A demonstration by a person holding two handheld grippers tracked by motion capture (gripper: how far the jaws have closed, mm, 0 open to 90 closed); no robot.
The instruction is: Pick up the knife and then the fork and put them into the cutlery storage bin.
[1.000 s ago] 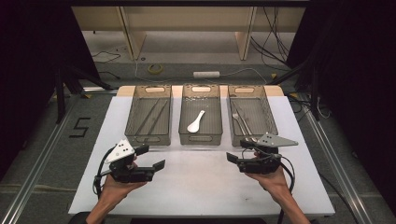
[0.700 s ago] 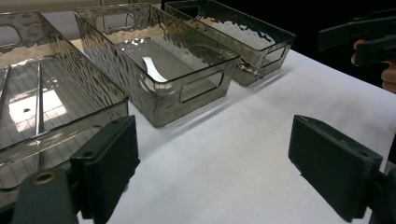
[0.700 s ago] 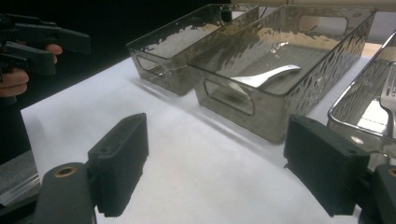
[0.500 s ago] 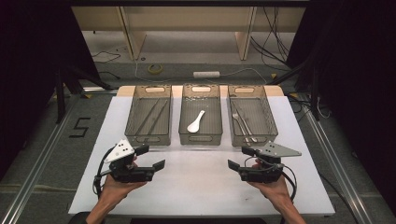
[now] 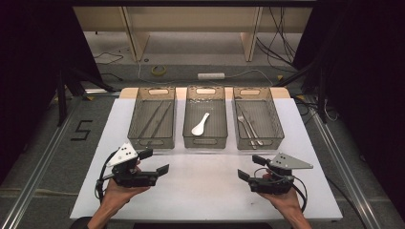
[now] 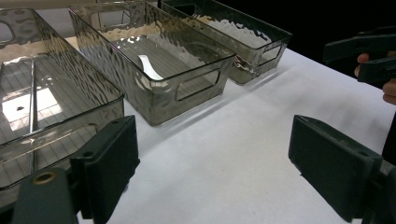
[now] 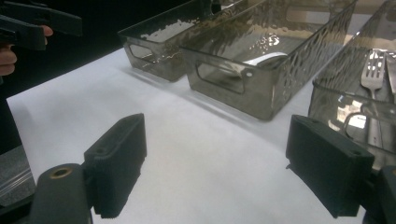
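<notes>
- Left gripper (image 5: 154, 162) — black body, two flat black jaws with blunt rectangular pads; a pale grey three-cornered plate with small dark holes sits on top.
- Right gripper (image 5: 250, 168) — same black build; its grey three-cornered plate is darker and also dotted with small holes.
- Cables — a black lead loops from the rear of each gripper.
- Jaw detail, gripper views — matte black blocks; a brass-coloured ringed hole marks the near-left arm.
- Hands and forearms — bare; no sleeve in view.
</notes>
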